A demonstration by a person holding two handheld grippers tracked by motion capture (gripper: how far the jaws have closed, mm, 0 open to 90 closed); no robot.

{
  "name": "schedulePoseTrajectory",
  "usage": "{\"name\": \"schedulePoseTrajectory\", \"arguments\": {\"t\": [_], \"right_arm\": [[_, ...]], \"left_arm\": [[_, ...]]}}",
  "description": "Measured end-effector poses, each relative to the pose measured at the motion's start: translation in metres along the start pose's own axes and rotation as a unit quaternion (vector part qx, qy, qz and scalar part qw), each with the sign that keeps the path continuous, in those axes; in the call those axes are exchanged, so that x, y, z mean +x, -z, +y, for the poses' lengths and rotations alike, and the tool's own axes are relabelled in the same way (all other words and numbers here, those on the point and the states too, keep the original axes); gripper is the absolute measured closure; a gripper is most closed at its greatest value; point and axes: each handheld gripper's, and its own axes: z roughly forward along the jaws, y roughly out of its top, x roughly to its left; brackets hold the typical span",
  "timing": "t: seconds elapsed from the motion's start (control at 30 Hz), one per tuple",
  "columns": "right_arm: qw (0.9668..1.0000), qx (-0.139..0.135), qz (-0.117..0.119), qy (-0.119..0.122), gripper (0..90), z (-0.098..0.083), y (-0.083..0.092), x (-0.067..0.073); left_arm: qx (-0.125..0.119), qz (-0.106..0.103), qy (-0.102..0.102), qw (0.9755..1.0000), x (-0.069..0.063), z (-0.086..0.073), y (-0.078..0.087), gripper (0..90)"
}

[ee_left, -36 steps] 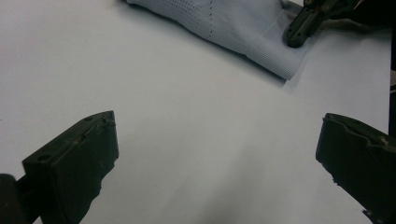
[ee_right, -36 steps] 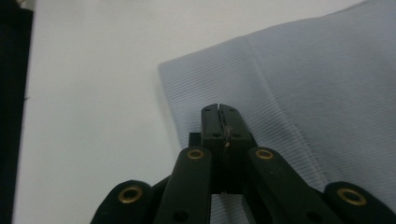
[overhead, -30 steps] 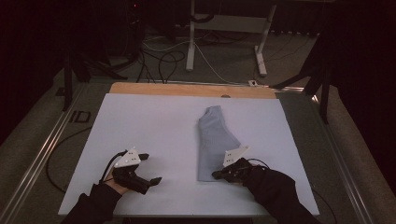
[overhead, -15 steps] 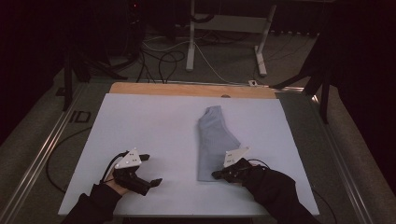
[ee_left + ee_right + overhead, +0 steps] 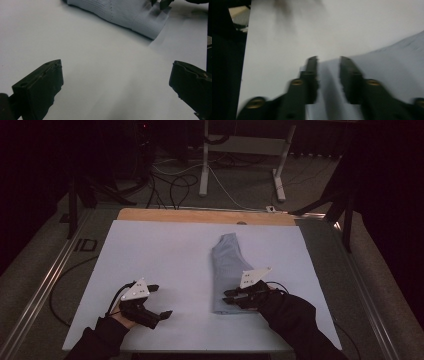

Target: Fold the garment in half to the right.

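A light blue-grey ribbed cloth (image 5: 227,267) lies folded in a long strip on the white table sheet (image 5: 160,250), right of centre. My right gripper (image 5: 227,297) hovers at the strip's near end, pointing left. Its jaws have just been opening; in the right gripper view they (image 5: 328,60) stand a little apart, with the cloth (image 5: 392,62) under the gap and not pinched. My left gripper (image 5: 161,300) rests near the front left of the sheet, jaws wide open (image 5: 115,82) over bare sheet. In the left gripper view the cloth (image 5: 120,12) lies ahead, with the right gripper (image 5: 160,3) at its hem.
A wooden strip (image 5: 200,215) borders the table's far edge. A metal rail (image 5: 45,285) runs along the left side. Beyond the table, a white stand (image 5: 205,165) and loose cables (image 5: 170,185) are on the floor. Bare sheet lies between the two grippers.
The right gripper has lifted slightly at the cloth's near end and its jaws have parted. The left gripper and the cloth have not moved.
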Motion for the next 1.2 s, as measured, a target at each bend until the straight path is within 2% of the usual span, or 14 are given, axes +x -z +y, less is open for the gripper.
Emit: {"name": "schedulePoseTrajectory", "arguments": {"t": [0.1, 0.13, 0.2, 0.23, 0.27, 0.3, 0.33, 0.37, 0.5, 0.67, 0.87, 1.0, 1.03, 1.2], "right_arm": [[0.9999, -0.013, -0.003, -0.009, 43.0, 0.006, 0.003, -0.004], [0.9999, -0.013, -0.003, -0.009, 43.0, 0.006, 0.003, -0.004], [0.9996, -0.019, -0.006, -0.018, 35.8, 0.008, 0.005, -0.006], [0.9996, -0.019, -0.006, -0.018, 35.8, 0.008, 0.005, -0.006], [0.9991, -0.023, -0.011, -0.033, 23.0, 0.011, 0.007, -0.009], [0.9989, -0.023, -0.012, -0.038, 18.5, 0.012, 0.007, -0.010], [0.9989, -0.023, -0.012, -0.038, 18.5, 0.012, 0.007, -0.010], [0.9988, -0.024, -0.010, -0.042, 11.3, 0.012, 0.008, -0.011], [0.9986, -0.030, -0.014, -0.042, 8.8, 0.014, 0.009, -0.012], [0.9977, -0.044, -0.036, -0.037, 8.7, 0.015, 0.012, -0.015], [0.9971, -0.042, -0.055, -0.033, 8.7, 0.017, 0.019, -0.014], [0.9967, -0.048, -0.055, -0.035, 8.7, 0.018, 0.023, -0.016], [0.9962, -0.050, -0.062, -0.036, 8.7, 0.018, 0.028, -0.016], [0.9957, -0.048, -0.071, -0.036, 8.7, 0.017, 0.032, -0.015]], "left_arm": [[0.001, 0.000, -0.002, 1.0000, 0.000, 0.000, 0.000, 0.6], [0.001, 0.000, -0.002, 1.0000, 0.000, 0.000, 0.000, 0.6], [0.001, 0.000, -0.001, 1.0000, 0.000, -0.001, 0.001, 0.6], [0.001, 0.000, -0.001, 1.0000, 0.000, -0.001, 0.001, 0.6], [0.001, 0.000, -0.003, 1.0000, 0.000, 0.000, 0.001, 0.6], [0.001, 0.000, -0.003, 1.0000, 0.000, 0.000, 0.001, 0.6], [0.001, 0.000, -0.003, 1.0000, 0.000, 0.000, 0.001, 0.6], [0.000, 0.000, -0.002, 1.0000, 0.000, 0.000, 0.001, 0.6], [0.001, 0.001, -0.005, 1.0000, -0.001, 0.000, 0.001, 0.6], [0.002, -0.003, -0.007, 1.0000, -0.002, 0.001, 0.000, 0.6], [0.002, -0.001, -0.009, 1.0000, -0.003, 0.001, 0.002, 0.6], [0.001, 0.000, -0.012, 0.9999, -0.004, 0.001, 0.003, 0.6], [0.001, 0.000, -0.015, 0.9999, -0.005, 0.002, 0.004, 0.5], [-0.002, 0.002, -0.013, 0.9999, -0.005, 0.002, 0.006, 0.6]]}}
